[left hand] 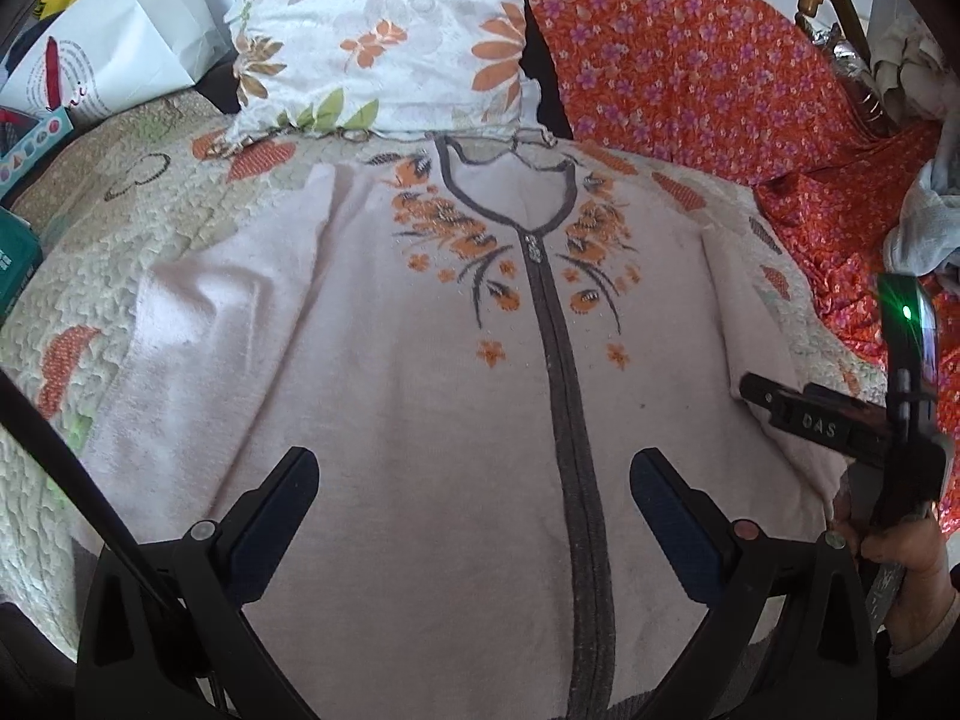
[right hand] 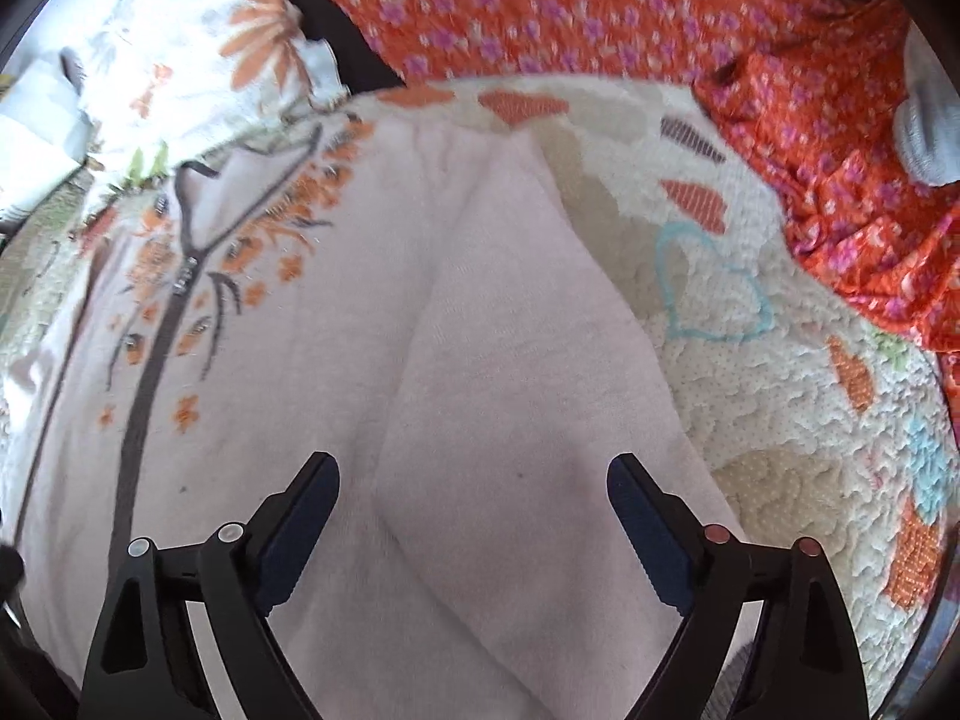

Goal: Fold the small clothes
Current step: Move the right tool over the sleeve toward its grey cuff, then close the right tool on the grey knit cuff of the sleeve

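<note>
A pale pink zip-front top [left hand: 420, 396] with orange flower embroidery and a grey zip band lies flat, front up, on a quilted bedspread [left hand: 198, 210]. My left gripper [left hand: 474, 468] is open and empty just above its lower front, left of the zip. My right gripper [right hand: 474, 474] is open and empty over the top's right sleeve [right hand: 516, 312], which lies alongside the body. The right gripper also shows in the left wrist view [left hand: 840, 420] at the garment's right edge.
A floral pillow [left hand: 384, 30] lies beyond the collar. An orange flowered cloth [left hand: 720, 60] is heaped at the back right, with grey-white clothes [left hand: 924, 228] on it. White bags and boxes [left hand: 108, 42] stand at the far left. The quilt [right hand: 780, 360] extends right of the sleeve.
</note>
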Available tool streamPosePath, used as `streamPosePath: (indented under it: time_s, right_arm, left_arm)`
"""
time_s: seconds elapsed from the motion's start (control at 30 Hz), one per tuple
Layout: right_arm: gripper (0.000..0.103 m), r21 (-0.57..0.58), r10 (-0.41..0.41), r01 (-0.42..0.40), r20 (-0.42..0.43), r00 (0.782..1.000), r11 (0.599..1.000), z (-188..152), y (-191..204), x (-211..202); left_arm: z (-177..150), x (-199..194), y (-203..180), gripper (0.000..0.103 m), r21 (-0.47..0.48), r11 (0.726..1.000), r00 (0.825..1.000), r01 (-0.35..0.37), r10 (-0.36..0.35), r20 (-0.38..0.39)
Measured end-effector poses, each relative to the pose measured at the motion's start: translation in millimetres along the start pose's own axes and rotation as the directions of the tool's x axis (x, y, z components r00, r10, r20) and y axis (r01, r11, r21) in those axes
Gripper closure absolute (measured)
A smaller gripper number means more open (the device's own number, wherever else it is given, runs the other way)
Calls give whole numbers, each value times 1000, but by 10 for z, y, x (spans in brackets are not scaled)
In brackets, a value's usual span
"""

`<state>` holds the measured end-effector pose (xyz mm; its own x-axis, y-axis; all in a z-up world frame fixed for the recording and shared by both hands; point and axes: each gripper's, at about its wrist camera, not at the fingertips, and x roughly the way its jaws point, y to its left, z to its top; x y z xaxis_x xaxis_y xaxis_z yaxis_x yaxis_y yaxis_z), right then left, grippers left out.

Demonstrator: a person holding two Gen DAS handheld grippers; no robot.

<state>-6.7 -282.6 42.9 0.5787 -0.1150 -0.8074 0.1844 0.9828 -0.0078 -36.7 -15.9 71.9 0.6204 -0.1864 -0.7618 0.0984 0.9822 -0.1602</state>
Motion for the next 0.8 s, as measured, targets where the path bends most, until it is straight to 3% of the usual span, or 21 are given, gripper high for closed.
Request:
streamPosePath:
  time_s: [0.17, 0.3, 0.47, 0.63, 0.8]
  right_arm:
    - [14, 26, 14, -15, 21, 1000, 1000, -113, -169, -165]
    - [15, 51, -26, 24, 31, 999, 998, -138, -351, -233]
    - [15, 58, -76, 72, 59, 995, 996, -131, -433, -281]
    - [15, 65, -83, 81, 25, 996, 995, -156, -443, -180]
    - [15, 45, -78, 77, 11, 997, 996, -156, -403, -99]
  left_arm:
    - [120, -135, 196, 0, -27, 999, 1000, -24, 24, 8]
    - [218, -180, 370, 0, -43, 998, 999, -42, 42, -7]
    - [323, -111, 533, 0, -28, 997, 997, -68, 67, -34]
    - [294, 48, 711, 0, -69, 992, 995, -103, 102, -17]
    - [239, 179, 732, 0, -76, 995, 996, -69, 65, -58]
